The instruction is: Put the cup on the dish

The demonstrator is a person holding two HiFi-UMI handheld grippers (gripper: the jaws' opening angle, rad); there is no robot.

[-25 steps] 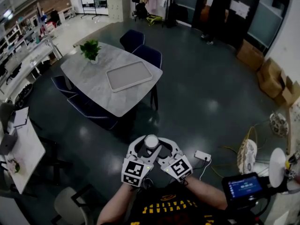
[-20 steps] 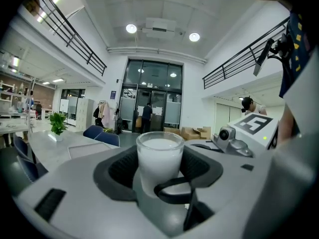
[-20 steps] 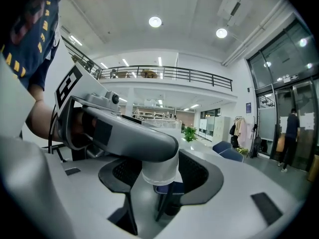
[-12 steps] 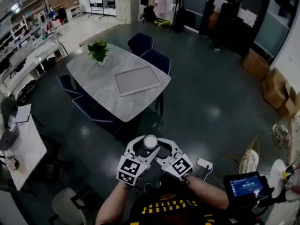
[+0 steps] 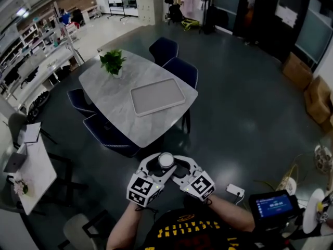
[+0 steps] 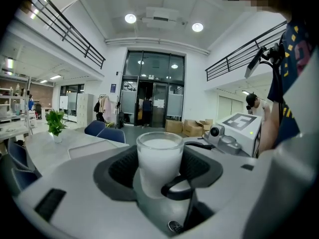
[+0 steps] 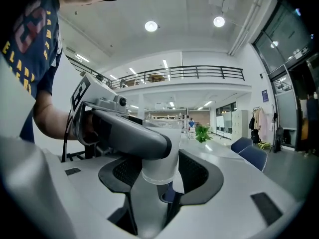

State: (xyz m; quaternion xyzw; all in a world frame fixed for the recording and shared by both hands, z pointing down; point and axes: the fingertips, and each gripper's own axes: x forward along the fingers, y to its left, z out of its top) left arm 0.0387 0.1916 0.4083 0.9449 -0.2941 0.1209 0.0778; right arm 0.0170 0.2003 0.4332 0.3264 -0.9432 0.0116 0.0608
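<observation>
A frosted white cup (image 5: 166,160) hangs in the air over the dark floor, caught between both grippers. My left gripper (image 5: 154,166) and my right gripper (image 5: 178,166) meet around it from either side, their jaws crossed and shut on it. In the left gripper view the cup (image 6: 159,164) stands upright in the jaws' hollow. In the right gripper view the cup (image 7: 160,169) is partly hidden behind the left gripper's finger (image 7: 132,132). A flat grey-white tray (image 5: 157,96) lies on the marble table (image 5: 106,105) ahead, well apart from the cup.
A potted plant (image 5: 113,61) stands at the table's far end. Blue chairs (image 5: 179,71) ring the table. A white side table (image 5: 32,166) is at the left. Cardboard boxes (image 5: 297,69), a power strip (image 5: 235,190) and a small screen (image 5: 272,205) lie to the right.
The table with its tray has drifted closer and lower in the head view. Both grippers stay locked around the cup, moving along together.
</observation>
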